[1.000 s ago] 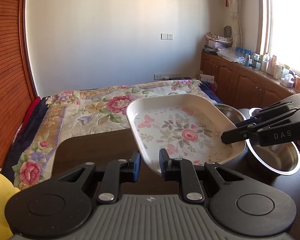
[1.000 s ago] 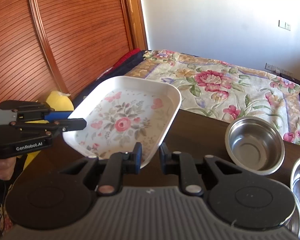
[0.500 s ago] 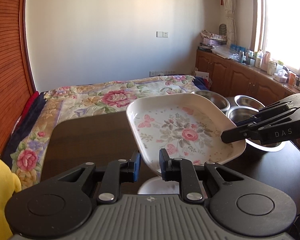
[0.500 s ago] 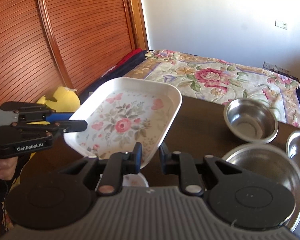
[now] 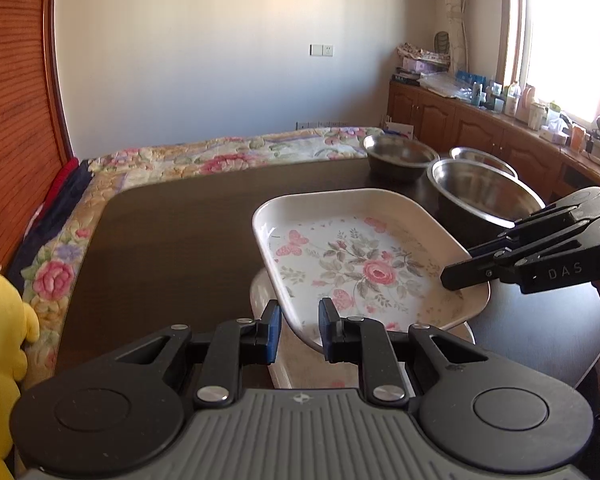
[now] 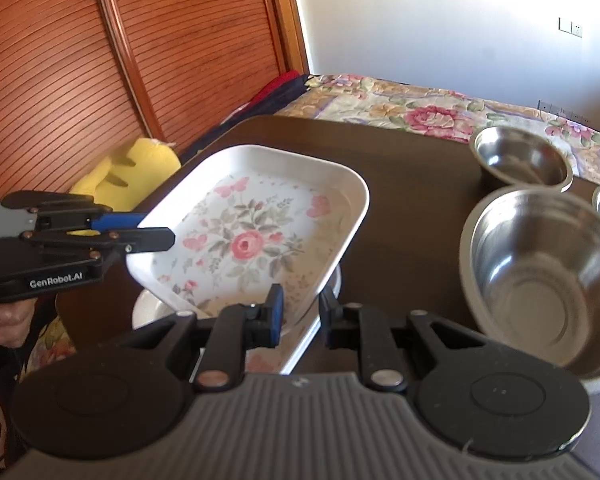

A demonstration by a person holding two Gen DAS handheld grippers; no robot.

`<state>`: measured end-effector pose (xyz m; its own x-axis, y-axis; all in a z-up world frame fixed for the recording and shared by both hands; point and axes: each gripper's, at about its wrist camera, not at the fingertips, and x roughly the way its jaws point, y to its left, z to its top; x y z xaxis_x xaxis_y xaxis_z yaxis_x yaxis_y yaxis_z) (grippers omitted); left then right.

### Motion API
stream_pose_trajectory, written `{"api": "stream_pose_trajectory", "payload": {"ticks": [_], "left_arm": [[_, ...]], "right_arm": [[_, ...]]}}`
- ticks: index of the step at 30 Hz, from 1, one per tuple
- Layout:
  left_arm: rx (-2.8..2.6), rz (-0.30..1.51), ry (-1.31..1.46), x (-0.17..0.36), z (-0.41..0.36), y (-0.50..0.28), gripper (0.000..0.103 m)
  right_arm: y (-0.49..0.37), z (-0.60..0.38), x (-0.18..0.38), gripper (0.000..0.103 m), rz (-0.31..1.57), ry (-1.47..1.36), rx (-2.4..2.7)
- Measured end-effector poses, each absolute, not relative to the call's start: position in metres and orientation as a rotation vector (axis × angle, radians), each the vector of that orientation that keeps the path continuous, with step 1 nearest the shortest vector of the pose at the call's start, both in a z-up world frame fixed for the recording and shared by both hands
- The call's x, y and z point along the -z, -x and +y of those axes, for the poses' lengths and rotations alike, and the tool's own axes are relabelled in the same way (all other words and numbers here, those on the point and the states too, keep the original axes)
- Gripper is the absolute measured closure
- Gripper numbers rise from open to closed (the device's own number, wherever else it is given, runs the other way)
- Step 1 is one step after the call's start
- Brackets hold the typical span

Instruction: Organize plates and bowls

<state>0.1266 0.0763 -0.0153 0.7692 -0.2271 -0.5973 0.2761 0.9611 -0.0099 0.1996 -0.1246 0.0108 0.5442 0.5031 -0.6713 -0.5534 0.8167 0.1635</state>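
A white rectangular plate with a rose print [image 5: 356,264] [image 6: 252,236] is held between both grippers, low over a second white floral plate [image 5: 332,372] [image 6: 276,356] that lies on the dark table [image 5: 172,240]. My left gripper [image 5: 299,336] is shut on the held plate's near-left corner; it also shows in the right wrist view [image 6: 156,236]. My right gripper [image 6: 299,316] is shut on the opposite edge; it also shows in the left wrist view [image 5: 456,280]. Three steel bowls [image 6: 540,276] [image 6: 520,160] [image 5: 480,156] stand to the right.
A flowered bedspread [image 5: 228,156] lies beyond the table's far edge. A yellow plush toy [image 5: 0,340] sits at the table's left side. Wooden slatted doors [image 6: 100,60] stand to the left, and cabinets with bottles [image 5: 500,120] stand under the window.
Both grippers have carried the rose plate downward toward the table. The second plate has come into view beneath it, and the steel bowls now appear nearer.
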Motion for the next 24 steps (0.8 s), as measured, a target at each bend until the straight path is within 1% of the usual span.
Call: {"api": "stream_pose_trajectory", "payload": {"ticks": [6,14,17,21,24], "left_arm": [[0.267,0.661,-0.068,0.029,0.079,-0.119,0.081],[0.251,0.667,-0.068,0.033,0.08,-0.114,0.081],[0.248,0.667,-0.073,0.034,0.08,-0.115,0.077],[0.242,0.666,-0.068,0.037,0.081,-0.114,0.077],[0.242,0.659,-0.059,0.036,0.081,-0.113,0.071]], "right_arm": [[-0.189,-0.125,-0.004,0.082,0.781,0.071,-0.635],[-0.179,-0.123,0.0,0.082,0.762,0.083,-0.645],[-0.179,-0.122,0.004,0.082,0.766,0.092,-0.642],[-0.175,-0.123,0.006,0.081,0.741,0.095,-0.64],[-0.174,-0.126,0.004,0.081,0.721,0.08,-0.638]]}}
